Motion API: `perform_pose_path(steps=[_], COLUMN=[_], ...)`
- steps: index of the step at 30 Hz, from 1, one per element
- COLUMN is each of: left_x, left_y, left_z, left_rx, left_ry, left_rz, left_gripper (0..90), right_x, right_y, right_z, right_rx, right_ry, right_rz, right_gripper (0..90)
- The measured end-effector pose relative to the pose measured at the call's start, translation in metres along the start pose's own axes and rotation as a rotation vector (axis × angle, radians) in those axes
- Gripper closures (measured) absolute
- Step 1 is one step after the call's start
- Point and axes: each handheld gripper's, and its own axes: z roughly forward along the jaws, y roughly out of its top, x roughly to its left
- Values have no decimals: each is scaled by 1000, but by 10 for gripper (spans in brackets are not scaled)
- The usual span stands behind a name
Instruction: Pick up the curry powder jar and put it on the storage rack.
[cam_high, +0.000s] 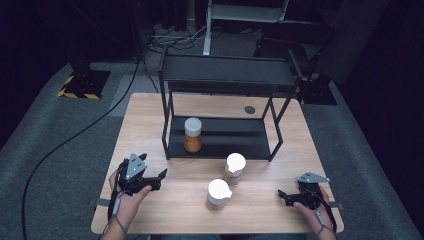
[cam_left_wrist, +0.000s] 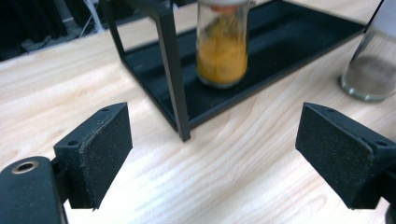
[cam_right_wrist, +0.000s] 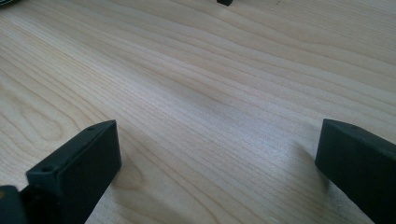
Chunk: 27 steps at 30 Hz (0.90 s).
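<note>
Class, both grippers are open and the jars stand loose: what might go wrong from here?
1. The two jars on the table stand close together; reaching for one may tip the other.
2. The left gripper faces the rack's post; a jaw may catch it before reaching the orange jar.

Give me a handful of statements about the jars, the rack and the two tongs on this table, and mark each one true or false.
1. One jar stands on the bottom shelf of the black rack. True.
2. Three jars stand on the bare wooden table in front of the rack. False: two white-lidded jars stand there.
3. The left tongs are open with nothing between the pads. True.
4. The right tongs are clamped on a jar. False: they are open over bare wood.
5. The jar on the shelf holds orange powder. True.
6. The rack's top shelf carries a jar. False: no jar is visible on it.
</note>
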Motion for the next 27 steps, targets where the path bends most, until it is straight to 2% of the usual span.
perform_pose_path(steps=[14, 27], left_x=[3, 7], left_y=[-32, -55], left_z=[4, 9], left_rx=[64, 130], left_ry=[7, 19], left_rz=[-50, -77], left_gripper=[104, 85], right_x=[0, 1], right_y=[0, 1], right_z=[0, 1], right_rx=[0, 0], right_ry=[1, 10], right_rz=[-2, -8], right_gripper=[1, 0])
